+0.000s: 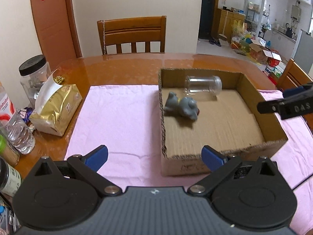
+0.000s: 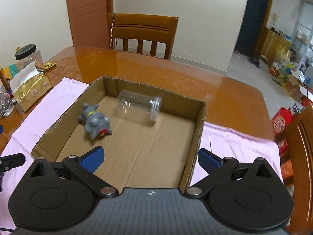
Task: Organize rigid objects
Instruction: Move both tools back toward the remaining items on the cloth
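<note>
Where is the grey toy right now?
In both wrist views the grey toy lies on its side inside the cardboard box, near the box's left wall, just in front of the clear jar lying on its side.

Both cams ride on the handheld grippers, tilted down and looking out between their own fingers. The left one sits just off the near-left corner of the cardboard box (image 1: 203, 162), facing across the bench (image 1: 121, 66) toward the chair (image 1: 132, 33). The right one hangs close over the box's near edge, angled a bit leftward. Both share the box interior, the pink cloth (image 1: 117, 117), the chair and the gold tissue pack (image 1: 56, 109).
</note>
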{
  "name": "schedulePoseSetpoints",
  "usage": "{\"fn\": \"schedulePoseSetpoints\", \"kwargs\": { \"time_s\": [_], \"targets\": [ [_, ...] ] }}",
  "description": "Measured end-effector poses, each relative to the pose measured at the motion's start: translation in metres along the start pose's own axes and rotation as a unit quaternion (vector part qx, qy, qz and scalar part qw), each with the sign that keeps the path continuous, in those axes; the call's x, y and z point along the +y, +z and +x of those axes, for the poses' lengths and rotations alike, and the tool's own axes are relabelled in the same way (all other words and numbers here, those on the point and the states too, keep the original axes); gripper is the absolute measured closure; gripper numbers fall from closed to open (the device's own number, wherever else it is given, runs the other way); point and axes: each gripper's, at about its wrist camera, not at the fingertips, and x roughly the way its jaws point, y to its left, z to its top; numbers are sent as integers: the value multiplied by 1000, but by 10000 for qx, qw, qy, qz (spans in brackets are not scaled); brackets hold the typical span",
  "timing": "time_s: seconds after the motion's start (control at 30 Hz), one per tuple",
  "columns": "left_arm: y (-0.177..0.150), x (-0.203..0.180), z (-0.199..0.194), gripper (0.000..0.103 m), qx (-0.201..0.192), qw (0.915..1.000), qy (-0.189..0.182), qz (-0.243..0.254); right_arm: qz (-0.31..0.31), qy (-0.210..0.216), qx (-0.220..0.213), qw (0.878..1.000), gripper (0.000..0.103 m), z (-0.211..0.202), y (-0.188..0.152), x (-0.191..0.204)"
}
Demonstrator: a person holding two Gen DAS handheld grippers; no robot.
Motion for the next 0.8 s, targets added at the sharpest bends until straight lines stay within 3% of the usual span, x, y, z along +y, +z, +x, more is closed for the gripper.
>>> {"fn": "schedulePoseSetpoints", "kwargs": {
  "time_s": [0.23,0.37,0.57,0.8],
  "targets": [
    [-20,-6,-4,2,117,9996,-244,-82,289,-98,52,9995,0,-29,-63,9],
    [-30,-7,-3,2,230,9988,-394,-150,471,-181,360,9981,0,-38,-103,14],
    [-43,-19,-7,2,297,9980,-525,194,813,-211,875,9926,0,-43,-161,22],
    [-55,-27,-4,2,517,9962,-630,323,1179,-378,1189,9852,0,-34,-190,32]
  ]
}}
